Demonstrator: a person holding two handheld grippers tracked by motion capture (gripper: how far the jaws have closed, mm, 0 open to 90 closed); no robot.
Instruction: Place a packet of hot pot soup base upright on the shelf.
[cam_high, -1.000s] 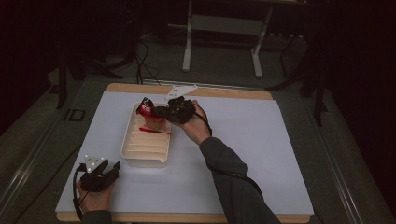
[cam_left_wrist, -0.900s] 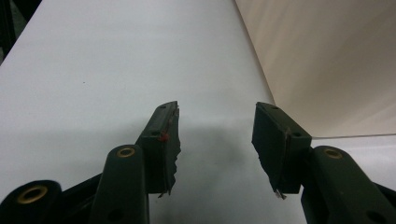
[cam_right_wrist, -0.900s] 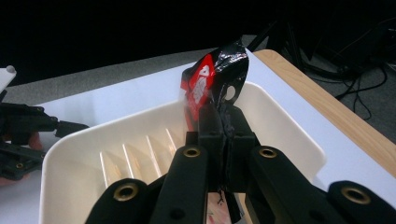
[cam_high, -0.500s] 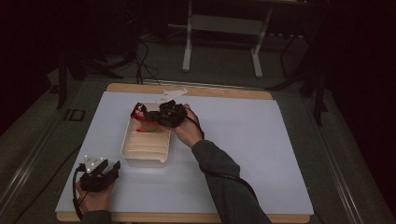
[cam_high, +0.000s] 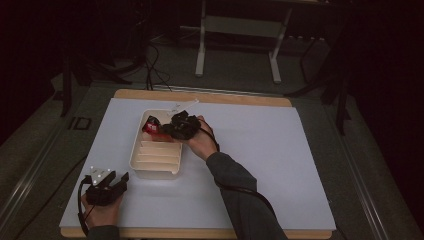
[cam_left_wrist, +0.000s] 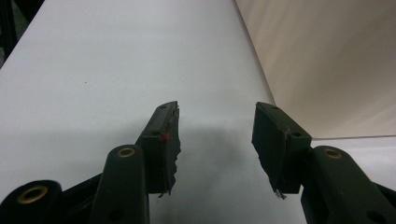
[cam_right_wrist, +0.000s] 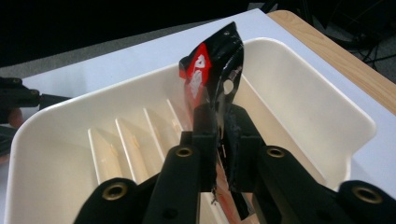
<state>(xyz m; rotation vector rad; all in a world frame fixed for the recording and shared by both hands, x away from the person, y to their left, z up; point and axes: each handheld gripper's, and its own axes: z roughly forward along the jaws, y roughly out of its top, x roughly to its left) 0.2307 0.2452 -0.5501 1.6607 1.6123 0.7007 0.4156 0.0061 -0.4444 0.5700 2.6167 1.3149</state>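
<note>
Right tool (cam_right_wrist: 219, 140): clamped on black-red packet (cam_right_wrist: 212, 74) above slotted tray (cam_high: 150, 167); lower it upright between dividers. Left tool (cam_left_wrist: 215, 135): agape, empty, on counter (cam_high: 280, 150).

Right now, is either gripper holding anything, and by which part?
The right gripper pinches a black-and-red packet by its lower end, over the white tray. The left gripper is open and holds nothing.

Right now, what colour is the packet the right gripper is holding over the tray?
The packet is glossy black with a red patch bearing white print, clearest in the right gripper view.
</note>
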